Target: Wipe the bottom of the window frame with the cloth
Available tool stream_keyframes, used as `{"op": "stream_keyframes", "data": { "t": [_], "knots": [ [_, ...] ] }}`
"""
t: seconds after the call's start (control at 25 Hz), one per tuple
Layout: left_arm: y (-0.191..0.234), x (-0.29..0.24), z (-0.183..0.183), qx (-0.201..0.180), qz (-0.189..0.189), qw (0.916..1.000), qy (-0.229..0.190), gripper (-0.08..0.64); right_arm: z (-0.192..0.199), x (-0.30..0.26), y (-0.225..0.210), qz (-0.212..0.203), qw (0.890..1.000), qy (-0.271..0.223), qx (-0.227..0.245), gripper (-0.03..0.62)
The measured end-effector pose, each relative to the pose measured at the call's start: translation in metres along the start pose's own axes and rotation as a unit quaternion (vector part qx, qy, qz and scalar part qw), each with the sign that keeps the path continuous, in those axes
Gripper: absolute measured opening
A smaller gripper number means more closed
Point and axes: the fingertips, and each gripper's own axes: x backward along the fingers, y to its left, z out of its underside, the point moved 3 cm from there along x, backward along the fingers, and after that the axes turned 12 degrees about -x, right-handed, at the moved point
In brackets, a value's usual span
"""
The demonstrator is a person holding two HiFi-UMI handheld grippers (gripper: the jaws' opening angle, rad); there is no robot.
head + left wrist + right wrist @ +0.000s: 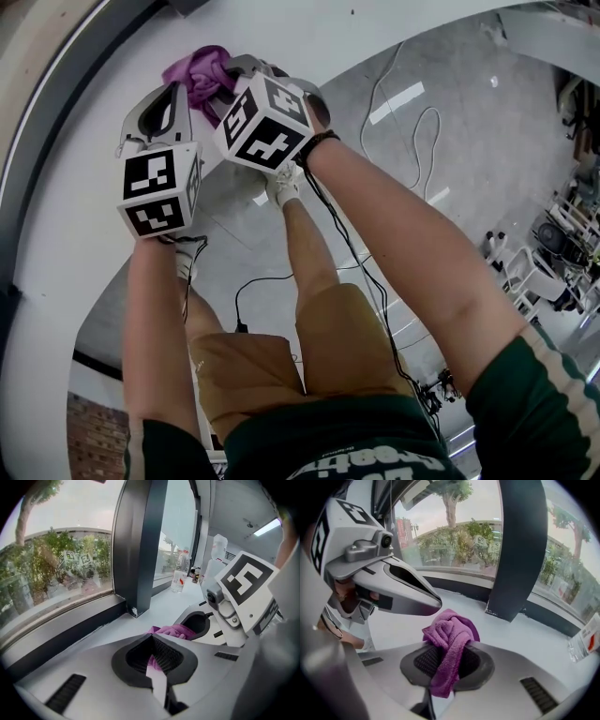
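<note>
A purple cloth [449,634] hangs bunched in my right gripper [450,645], whose jaws are shut on it above the white sill [525,639]. The dark bottom rail of the window frame [459,588] runs just beyond, with a dark mullion [520,550] standing on it. My left gripper [151,639] is shut, its tips close beside the cloth [174,631] and apparently holding nothing. In the head view both grippers sit side by side at the top, left gripper [176,94] and right gripper [232,73], with the cloth [200,73] between their tips.
A clear plastic bottle [178,576] stands further along the sill [154,606], also seen as a bottle [586,639] at the right edge. The frame rail [70,625] and mullion [140,550] are near. Below, cables [403,131] lie on the floor.
</note>
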Motion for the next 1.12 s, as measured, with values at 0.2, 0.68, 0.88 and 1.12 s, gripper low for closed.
{"op": "stream_keyframes", "data": {
  "t": [0.2, 0.68, 0.88, 1.12],
  "knots": [
    [-0.003, 0.005, -0.007, -0.010, -0.004, 0.9998, -0.019, 0.008, -0.001, 0.016, -0.002, -0.003, 0.999, -0.041, -0.033, 0.067],
    [-0.001, 0.129, -0.095, -0.049, 0.000, 0.9961, -0.073, 0.008, -0.077, 0.150, 0.045, 0.068, 0.984, -0.143, -0.085, 0.068],
    [-0.016, 0.214, -0.136, -0.038, -0.007, 0.9955, -0.086, 0.008, -0.106, 0.230, 0.088, 0.078, 0.978, -0.162, -0.101, 0.069],
    [-0.022, 0.310, -0.191, -0.055, -0.005, 0.9893, -0.135, 0.008, -0.158, 0.305, 0.140, 0.082, 0.967, -0.211, -0.119, 0.069]
  ]
}}
